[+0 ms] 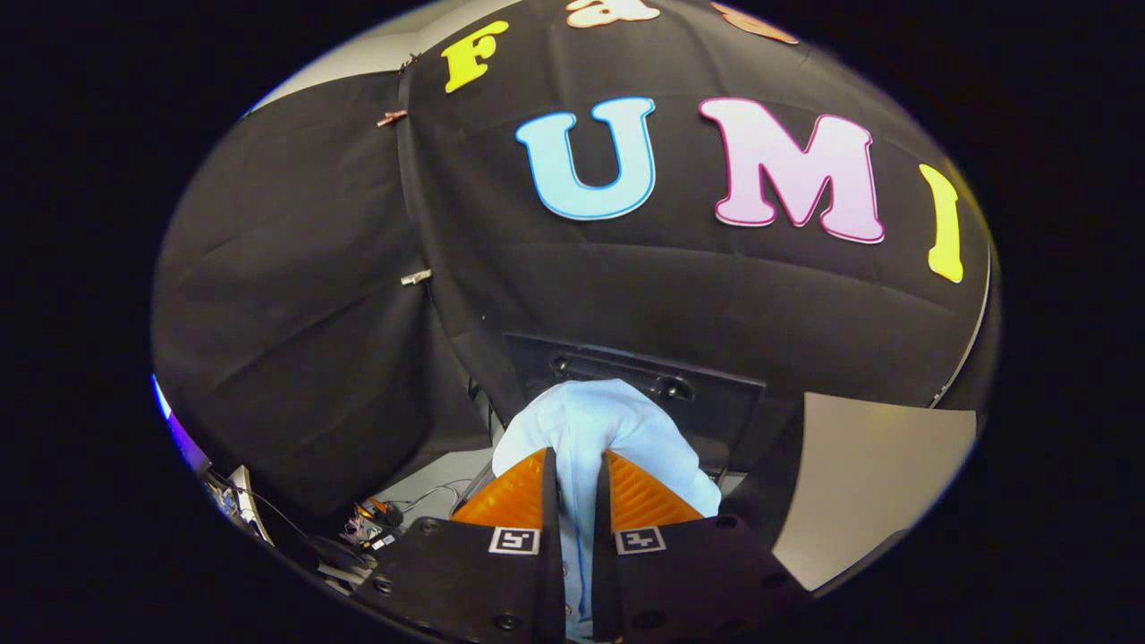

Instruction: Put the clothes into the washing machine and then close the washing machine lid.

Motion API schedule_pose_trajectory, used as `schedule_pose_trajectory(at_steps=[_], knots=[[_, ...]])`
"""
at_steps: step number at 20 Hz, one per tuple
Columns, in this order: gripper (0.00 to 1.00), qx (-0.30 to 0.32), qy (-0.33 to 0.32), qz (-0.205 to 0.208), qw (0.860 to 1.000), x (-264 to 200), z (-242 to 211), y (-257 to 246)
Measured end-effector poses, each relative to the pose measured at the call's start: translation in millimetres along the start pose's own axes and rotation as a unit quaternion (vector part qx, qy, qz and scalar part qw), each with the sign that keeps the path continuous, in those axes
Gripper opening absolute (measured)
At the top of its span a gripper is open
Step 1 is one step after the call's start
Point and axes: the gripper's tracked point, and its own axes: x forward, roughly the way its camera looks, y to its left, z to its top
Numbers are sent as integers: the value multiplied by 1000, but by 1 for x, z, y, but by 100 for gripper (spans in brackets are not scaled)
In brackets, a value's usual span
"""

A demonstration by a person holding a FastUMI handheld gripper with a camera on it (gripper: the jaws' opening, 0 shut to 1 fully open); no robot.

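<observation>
A pale blue garment (590,420) is pinched between my two orange ribbed fingers (510,496), bulging out above and to the right of them. My gripper (575,483) is shut on this cloth and held up in the air, facing the black booth wall. Just beyond the garment a dark panel with a bar-shaped fitting (644,371) stands upright; I cannot tell whether it is the washing machine's lid. The machine's tub is hidden below the fingers.
A light grey flat surface (872,474) lies to the right of the fingers. Down to the left, cables and small gear (367,528) sit on a grey floor or table. Black cloth walls close in ahead and on the left.
</observation>
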Motion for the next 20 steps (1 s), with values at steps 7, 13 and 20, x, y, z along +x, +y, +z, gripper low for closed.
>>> schedule_pose_trajectory(at_steps=[7, 13, 20], knots=[[16, 12, 39, -8, 999, 65, -38, 9], [16, 14, 77, -22, 997, 107, -74, 6], [16, 21, 124, -34, 991, 157, -140, -6]])
